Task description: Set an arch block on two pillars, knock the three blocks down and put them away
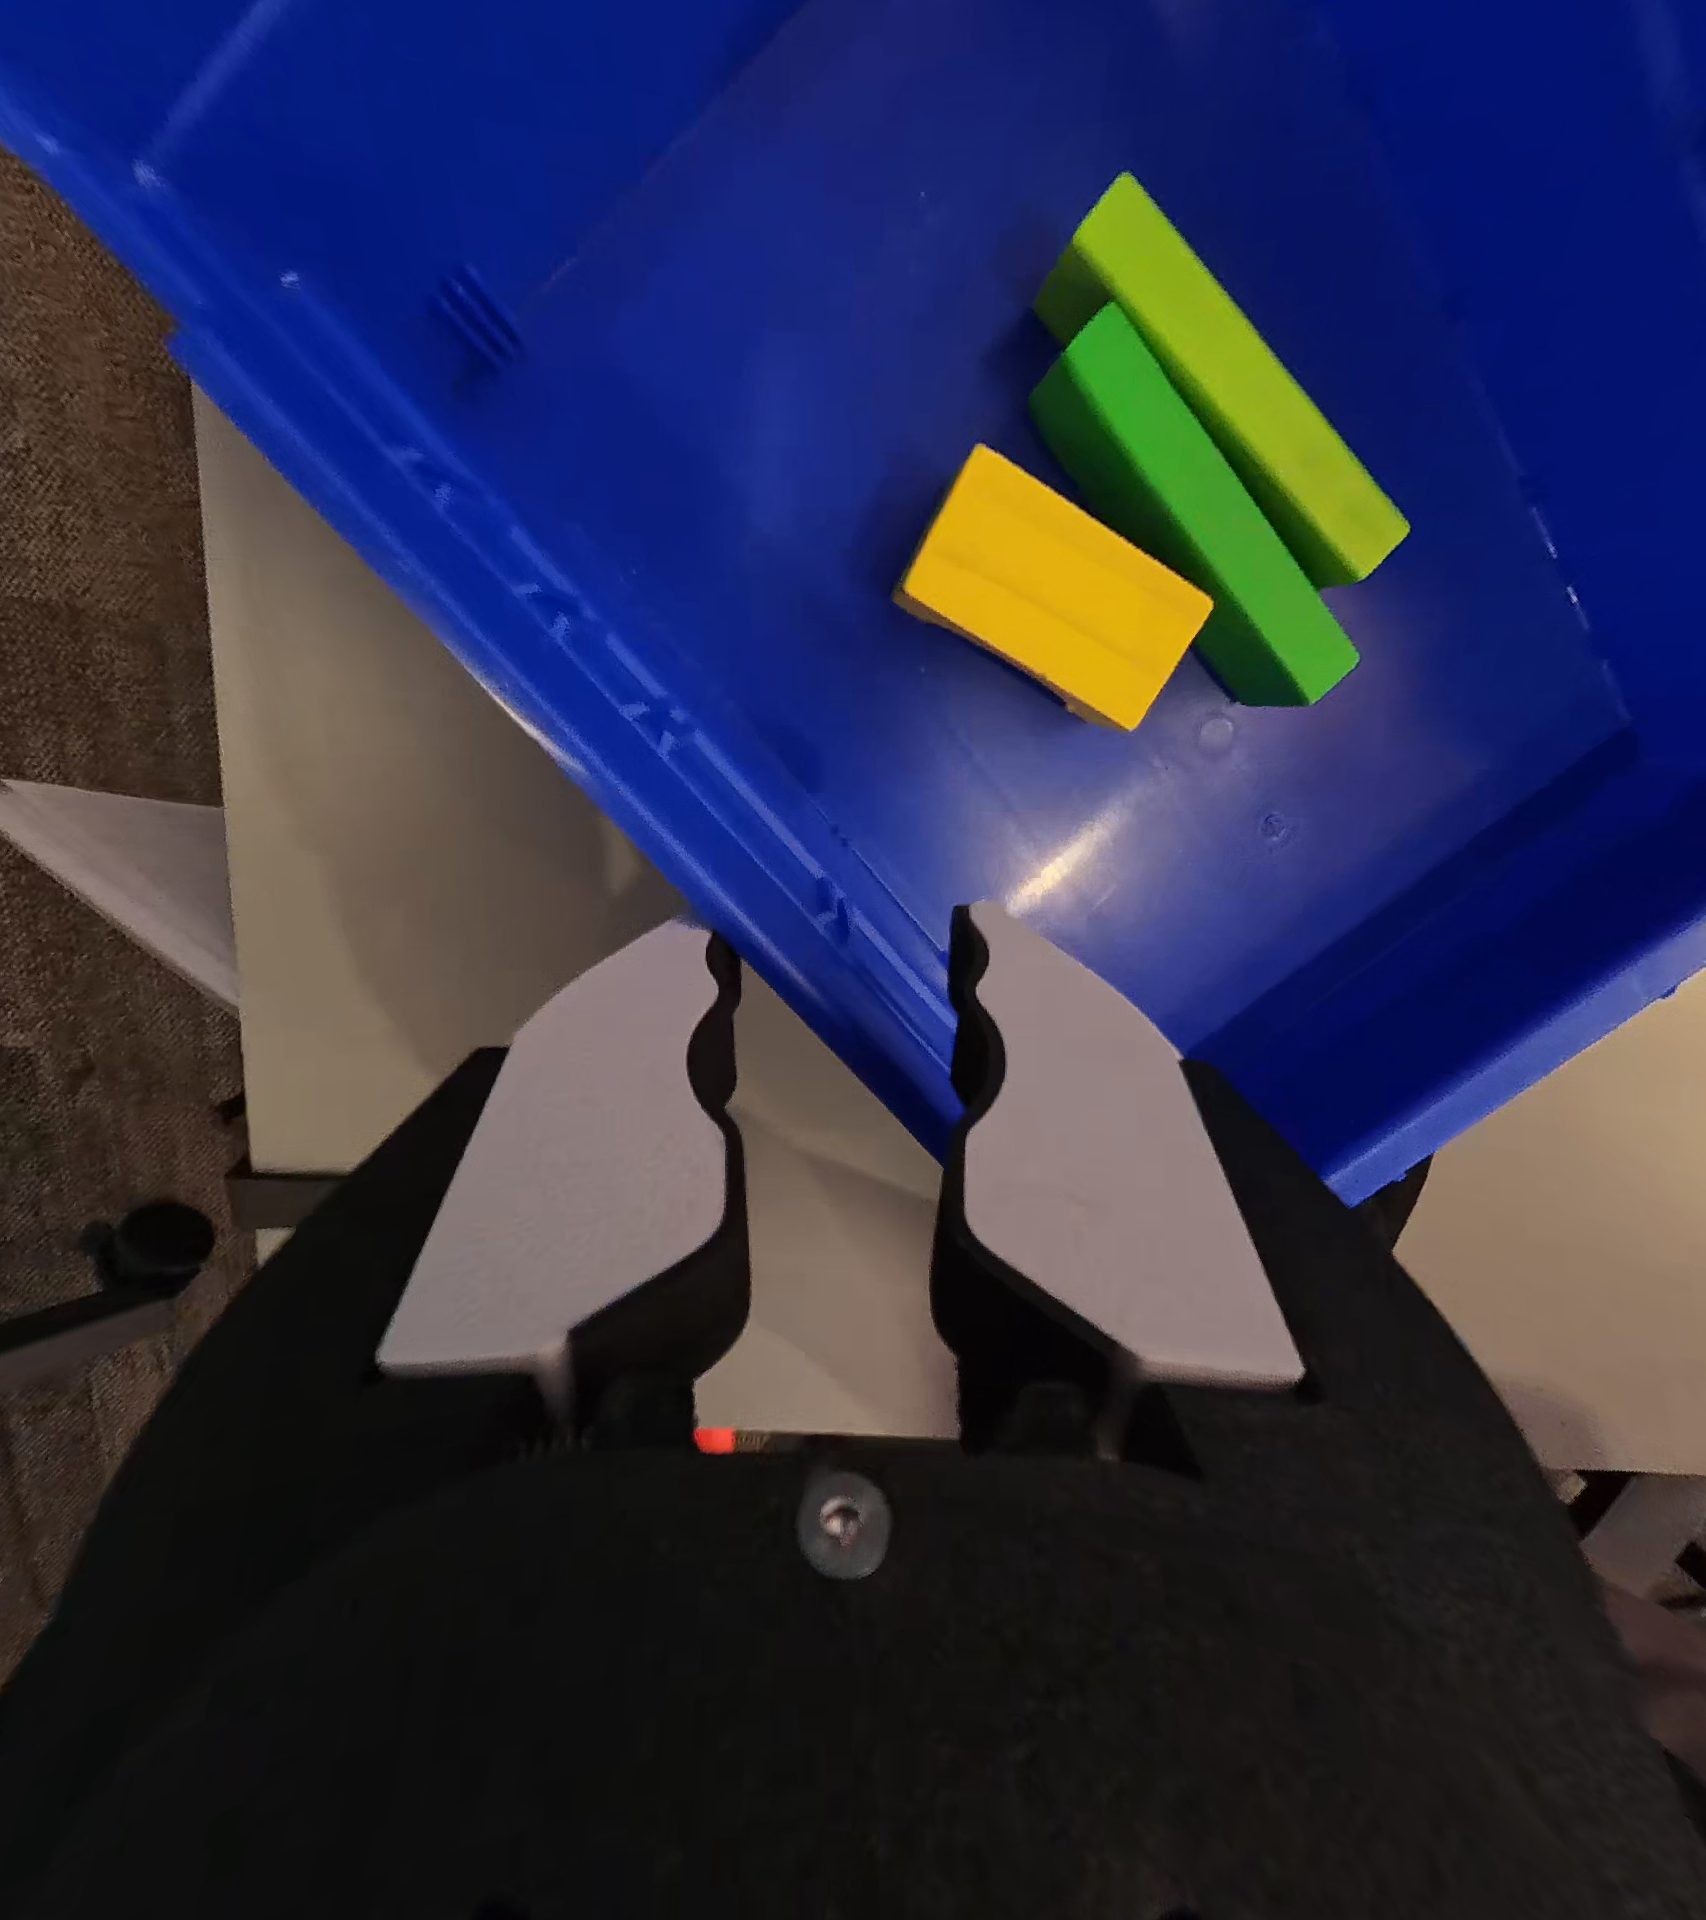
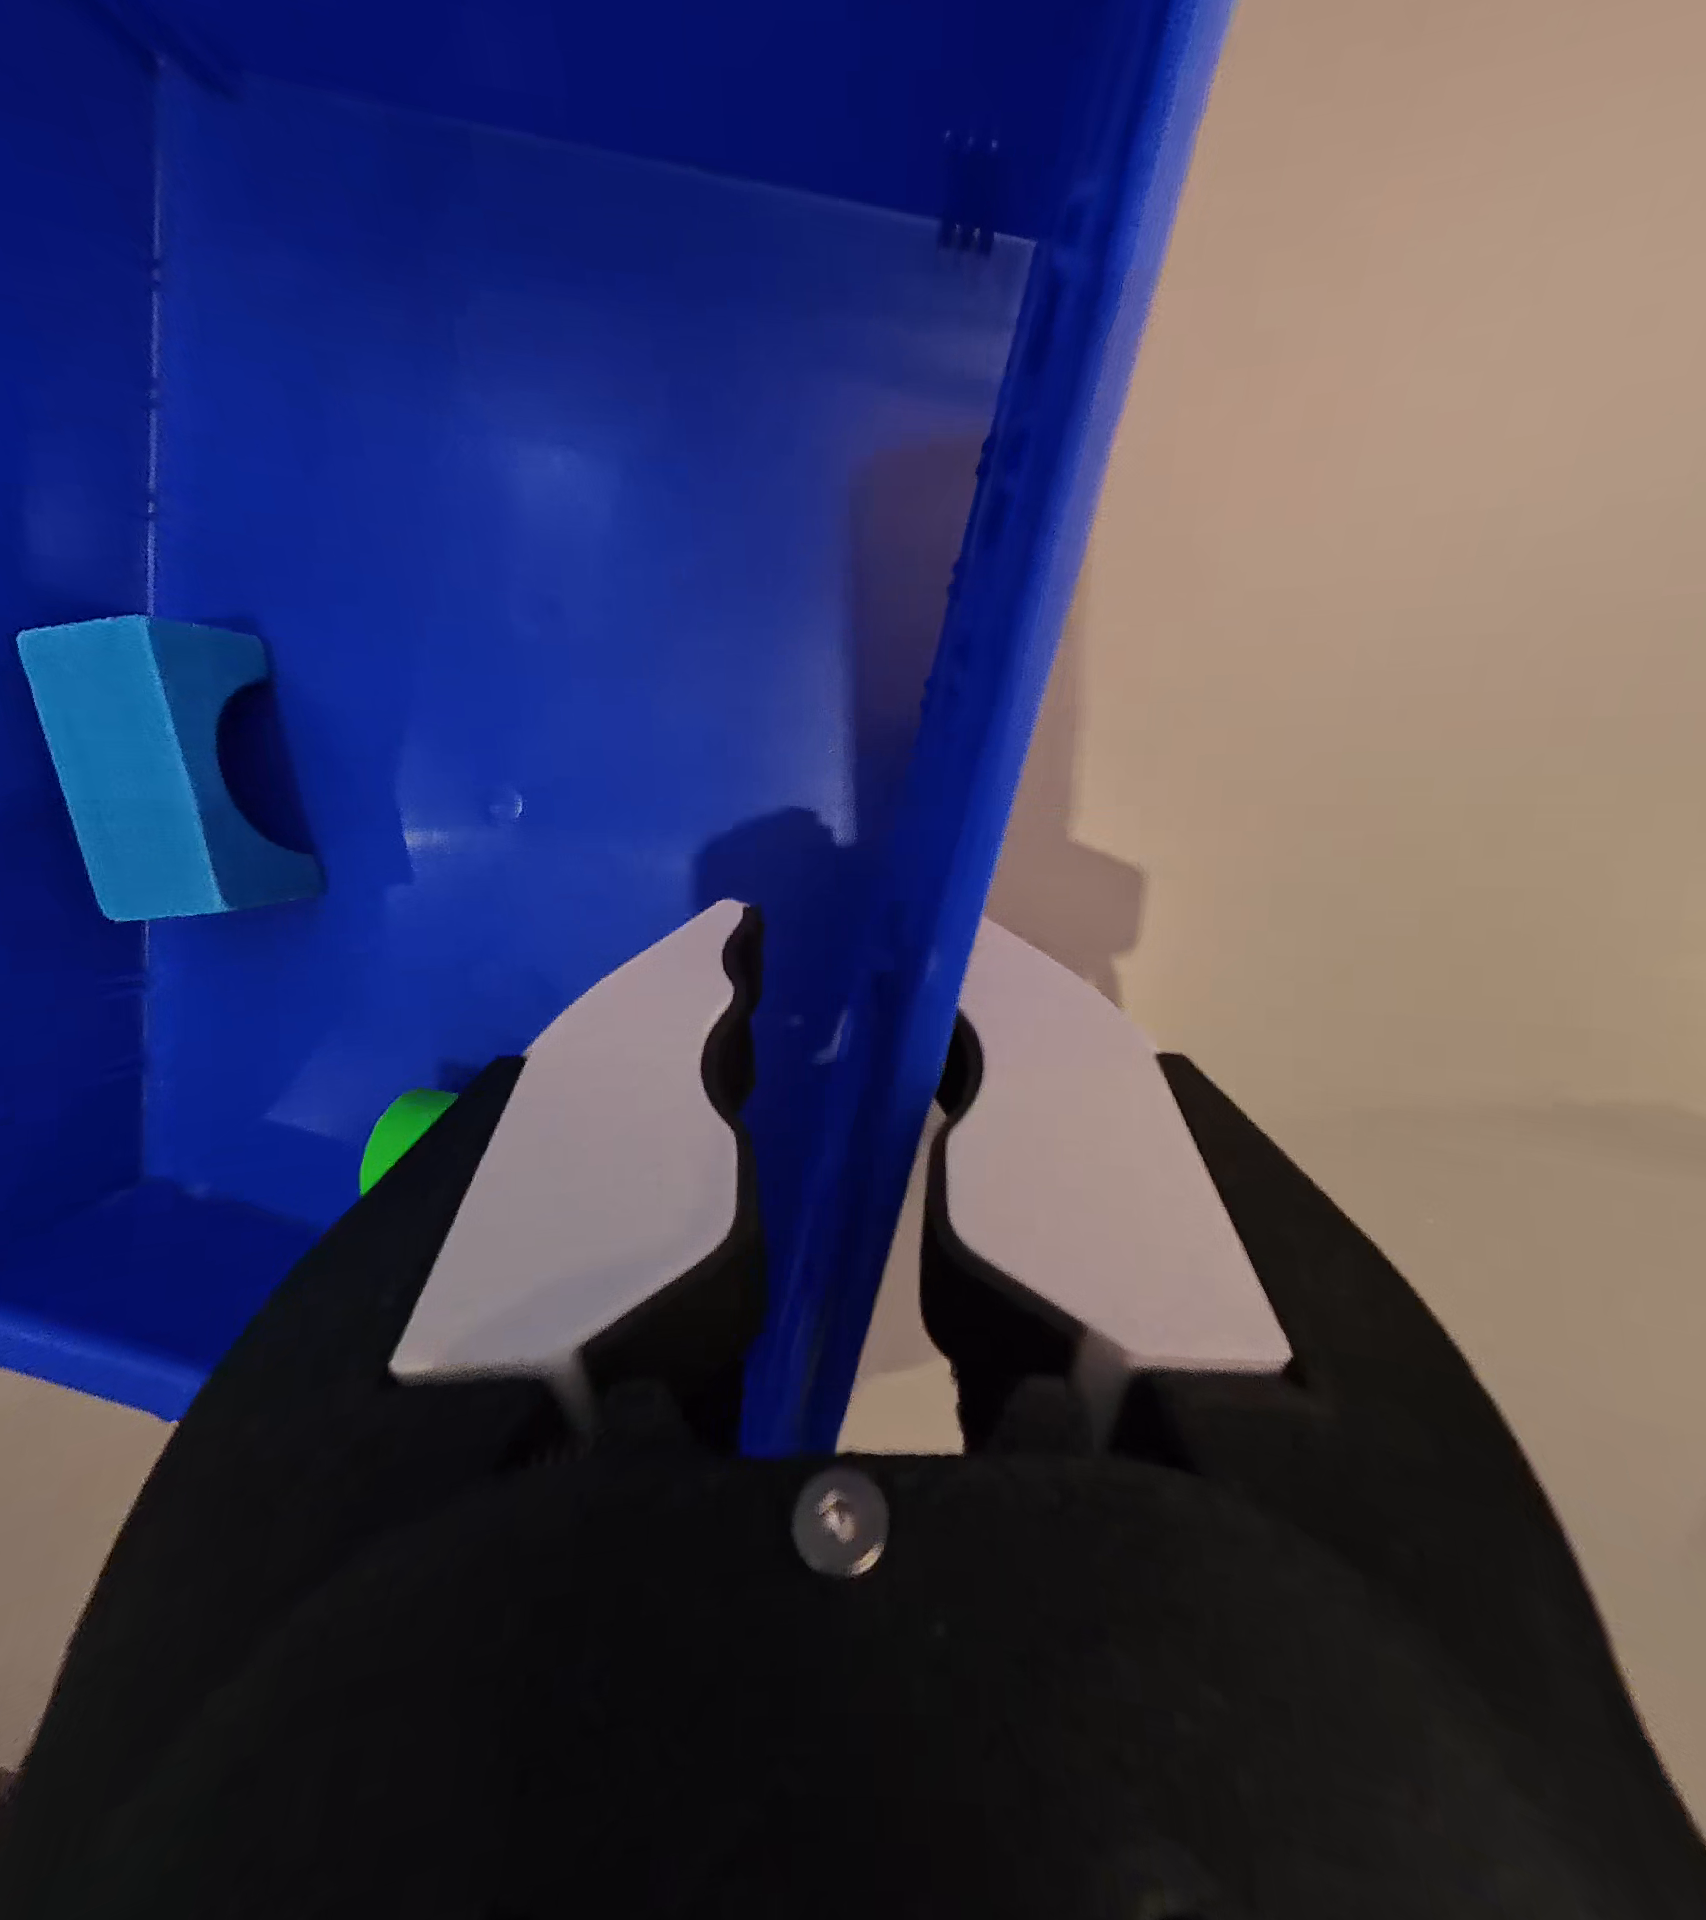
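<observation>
A blue bin [image 1: 620, 260] holds a yellow block [image 1: 1051, 587], a dark green block [image 1: 1192, 520] and a light green block [image 1: 1233, 374], all lying close together on its floor. My left gripper [image 1: 844, 925] is open and empty, hovering over the bin's near corner. In the right wrist view the bin [image 2: 568, 468] holds a light blue arch block [image 2: 163, 769] on its side, and the end of a green block [image 2: 402, 1132] peeks out beside my finger. My right gripper [image 2: 859, 925] is open and straddles the bin's side wall, one finger inside and one outside.
The bin stands on a white table [image 1: 329, 831], which also shows in the right wrist view [image 2: 1451, 623]. The table's edge and brown carpet [image 1: 18, 520] lie to the left of the left gripper. A dark metal frame part [image 1: 142, 1247] shows below the table edge. One gripper's finger ends stand about 85 centimetres off the other's.
</observation>
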Tool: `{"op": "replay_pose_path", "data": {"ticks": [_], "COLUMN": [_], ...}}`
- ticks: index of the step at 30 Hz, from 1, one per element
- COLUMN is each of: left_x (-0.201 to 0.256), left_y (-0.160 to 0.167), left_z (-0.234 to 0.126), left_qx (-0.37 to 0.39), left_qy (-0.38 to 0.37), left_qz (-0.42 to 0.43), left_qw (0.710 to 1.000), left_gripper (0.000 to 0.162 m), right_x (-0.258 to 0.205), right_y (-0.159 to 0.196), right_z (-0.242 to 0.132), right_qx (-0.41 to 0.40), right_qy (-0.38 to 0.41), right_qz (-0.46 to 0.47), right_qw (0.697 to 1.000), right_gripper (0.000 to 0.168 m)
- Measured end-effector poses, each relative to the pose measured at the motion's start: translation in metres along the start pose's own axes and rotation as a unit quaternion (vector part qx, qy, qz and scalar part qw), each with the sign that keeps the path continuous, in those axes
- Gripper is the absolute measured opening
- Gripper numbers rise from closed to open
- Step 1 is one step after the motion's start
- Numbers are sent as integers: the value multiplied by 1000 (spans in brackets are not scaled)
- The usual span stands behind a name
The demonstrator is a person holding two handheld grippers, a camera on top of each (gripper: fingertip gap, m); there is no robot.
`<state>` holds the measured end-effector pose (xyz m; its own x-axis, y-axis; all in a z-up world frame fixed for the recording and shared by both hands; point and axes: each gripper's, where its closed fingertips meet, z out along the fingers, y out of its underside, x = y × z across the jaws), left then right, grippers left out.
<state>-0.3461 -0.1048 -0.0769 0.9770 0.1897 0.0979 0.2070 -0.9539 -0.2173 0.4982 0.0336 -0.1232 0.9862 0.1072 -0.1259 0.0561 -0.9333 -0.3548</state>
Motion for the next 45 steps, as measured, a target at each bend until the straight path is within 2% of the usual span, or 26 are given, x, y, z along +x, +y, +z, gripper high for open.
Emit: {"op": "replay_pose_path", "data": {"ticks": [2, 8, 11, 15, 18, 24, 29, 36, 39, 41, 45], "left_x": [3, 9, 8, 5, 7, 7, 28, 57, 61, 58, 58], "left_y": [7, 8, 9, 5, -6, -38, -62, -77, -95, -105, -103], "left_z": [-2, 4, 4, 3, 6, 20, 27, 33, 38, 40, 40], "left_qx": [-14, -46, -47, -47, -33, -30, -14, -24, 2, 14, 15], "left_qy": [-12, -24, -11, 36, 69, 3, 29, -1, -42, -72, -61], "left_qz": [11, 10, -14, -62, -69, 9, 69, 201, 248, 254, 205], "left_qw": [1000, 999, 999, 996, 995, 1000, 997, 979, 968, 964, 977], "left_gripper": [36, 46, 38, 14, 11, 10, 8, 10, 13, 15, 13], "right_x": [0, 4, 5, 5, 4, 5, 6, 6, 7, 7, 10], "right_y": [3, 7, 7, 7, 7, 8, 8, 8, 8, 8, 8], "right_z": [0, 2, 2, 2, 2, 2, 2, 2, 2, 2, 2], "right_qx": [-3, -24, -33, -33, -30, -33, -34, -34, -34, -35, -40], "right_qy": [-2, 25, 46, 49, 43, 52, 55, 56, 59, 61, 76], "right_qz": [-3, -36, -49, -50, -49, -55, -57, -59, -63, -64, -69], "right_qw": [1000, 999, 997, 997, 997, 997, 996, 996, 996, 995, 994], "right_gripper": [32, 32, 32, 32, 32, 32, 32, 32, 32, 32, 27]}}
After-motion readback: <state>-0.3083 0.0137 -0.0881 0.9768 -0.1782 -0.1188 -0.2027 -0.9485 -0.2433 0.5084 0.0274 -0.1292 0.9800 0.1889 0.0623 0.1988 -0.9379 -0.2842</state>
